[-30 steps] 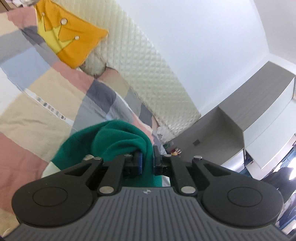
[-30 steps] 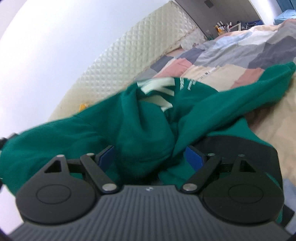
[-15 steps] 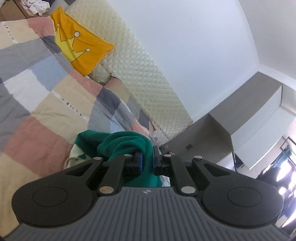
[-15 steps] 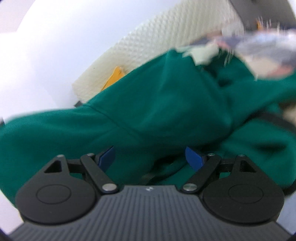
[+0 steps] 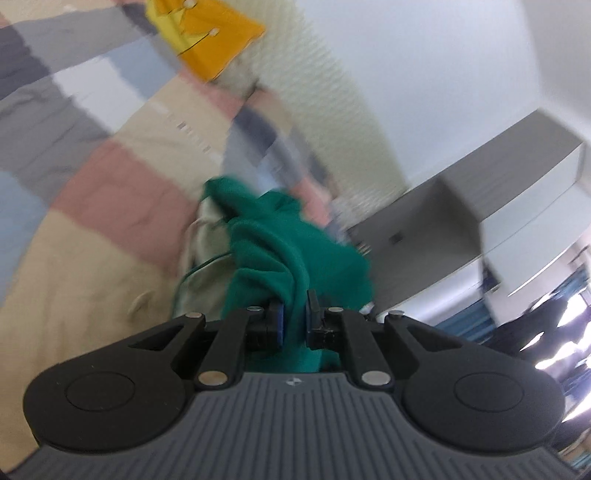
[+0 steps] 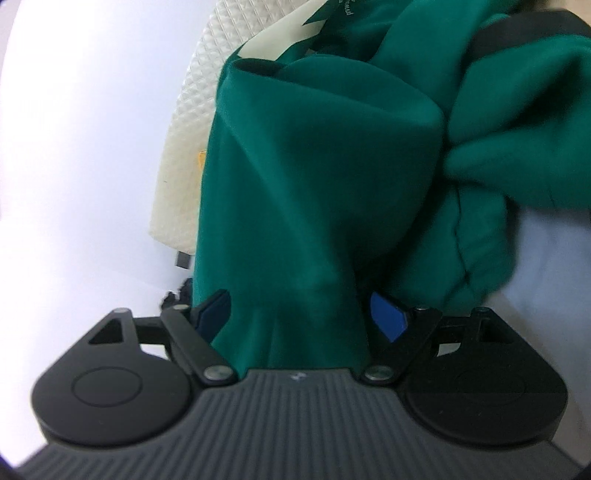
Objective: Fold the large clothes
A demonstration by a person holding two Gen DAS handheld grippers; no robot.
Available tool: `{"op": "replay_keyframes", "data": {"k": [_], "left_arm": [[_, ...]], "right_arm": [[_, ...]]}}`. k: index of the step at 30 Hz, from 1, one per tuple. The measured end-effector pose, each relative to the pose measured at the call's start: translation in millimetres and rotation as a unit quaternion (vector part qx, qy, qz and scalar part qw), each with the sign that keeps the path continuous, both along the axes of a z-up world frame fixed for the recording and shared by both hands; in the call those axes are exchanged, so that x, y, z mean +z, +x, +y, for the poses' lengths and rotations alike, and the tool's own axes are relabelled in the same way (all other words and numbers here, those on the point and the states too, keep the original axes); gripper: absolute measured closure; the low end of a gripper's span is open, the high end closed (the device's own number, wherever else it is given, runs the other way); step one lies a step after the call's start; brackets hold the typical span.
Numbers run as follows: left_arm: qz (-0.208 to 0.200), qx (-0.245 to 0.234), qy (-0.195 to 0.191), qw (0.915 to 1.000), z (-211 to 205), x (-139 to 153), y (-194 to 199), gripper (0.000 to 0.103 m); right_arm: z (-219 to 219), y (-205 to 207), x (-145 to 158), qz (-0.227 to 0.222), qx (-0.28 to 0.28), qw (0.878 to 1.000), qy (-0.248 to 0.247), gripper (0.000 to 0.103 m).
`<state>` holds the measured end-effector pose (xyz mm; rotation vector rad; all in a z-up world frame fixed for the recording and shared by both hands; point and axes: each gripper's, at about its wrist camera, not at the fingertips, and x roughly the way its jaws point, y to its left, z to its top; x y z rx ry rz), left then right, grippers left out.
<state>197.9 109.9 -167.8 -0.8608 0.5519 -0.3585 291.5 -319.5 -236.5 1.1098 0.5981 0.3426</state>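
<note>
Two tools work one green garment. The left tool is pinched nearly shut on a fold of the green cloth, which bunches up ahead of it over a patchwork quilt on the bed; this view is blurred. A yellow pillow lies at the bed's far end against a quilted white headboard, and a grey cabinet stands beyond. The right tool has its jaws fairly wide; they have just been closing, and a thick hanging fold of the garment fills the gap between the blue pads. Whether they press the cloth I cannot tell. A pale printed patch shows near the top.
</note>
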Motion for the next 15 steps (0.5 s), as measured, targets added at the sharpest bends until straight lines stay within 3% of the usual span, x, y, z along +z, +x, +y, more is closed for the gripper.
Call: {"op": "replay_keyframes", "data": {"k": [2, 4, 6, 8, 15], "left_arm": [[0.028, 0.006, 0.026, 0.9993, -1, -7, 7, 0.090], [0.046, 0.014, 0.061, 0.9970, -2, -13, 14, 0.084], [0.053, 0.008, 0.061, 0.9967, -1, -23, 19, 0.083], [0.054, 0.004, 0.053, 0.9971, 0, -29, 22, 0.083], [0.059, -0.007, 0.057, 0.9966, -8, -23, 23, 0.082]], "right_arm": [[-1, 9, 0, 0.001, -0.006, 1.000, -0.009, 0.034], [-1, 17, 0, 0.002, -0.005, 1.000, -0.024, 0.048], [1, 18, 2, -0.001, -0.002, 0.999, -0.046, 0.078], [1, 18, 7, -0.003, 0.001, 0.998, -0.067, 0.090], [2, -21, 53, -0.058, 0.006, 0.986, -0.153, 0.095]]}}
